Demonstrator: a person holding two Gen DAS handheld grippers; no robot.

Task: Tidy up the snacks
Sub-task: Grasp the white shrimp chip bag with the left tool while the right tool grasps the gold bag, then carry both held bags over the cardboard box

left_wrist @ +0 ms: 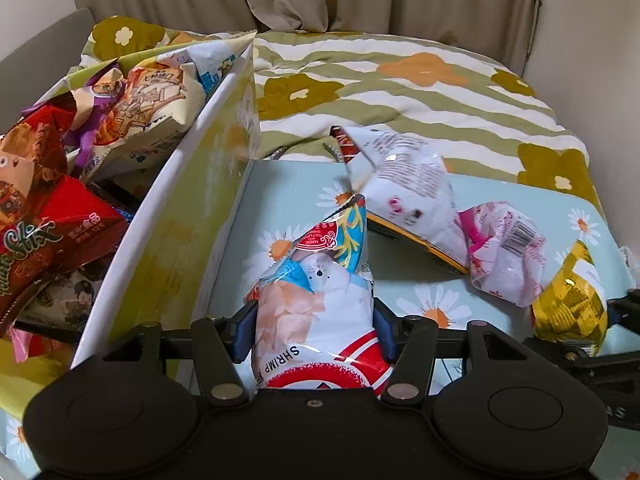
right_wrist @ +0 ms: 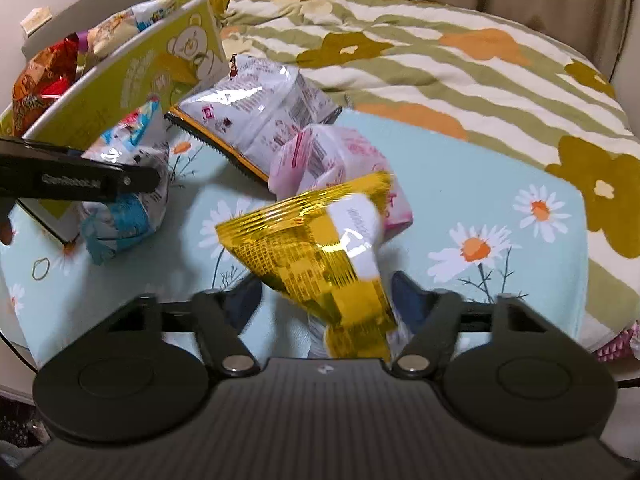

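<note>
Left gripper (left_wrist: pixel 315 334): jaws closed against both sides of the crinkly white, blue and red shrimp-cracker bag (left_wrist: pixel 320 300), held upright just beside the yellow-green cardboard box (left_wrist: pixel 176 240). Right gripper (right_wrist: pixel 326 306): jaws narrowed around the tail of the gold foil snack packet (right_wrist: pixel 320 256); contact on the right side is blurred. Each bag is best lifted clear of the box wall before release, so neither rim nor contents are snagged. White and pink packets (left_wrist: pixel 452 216) remain on the daisy-print cloth (right_wrist: pixel 480 200).
</note>
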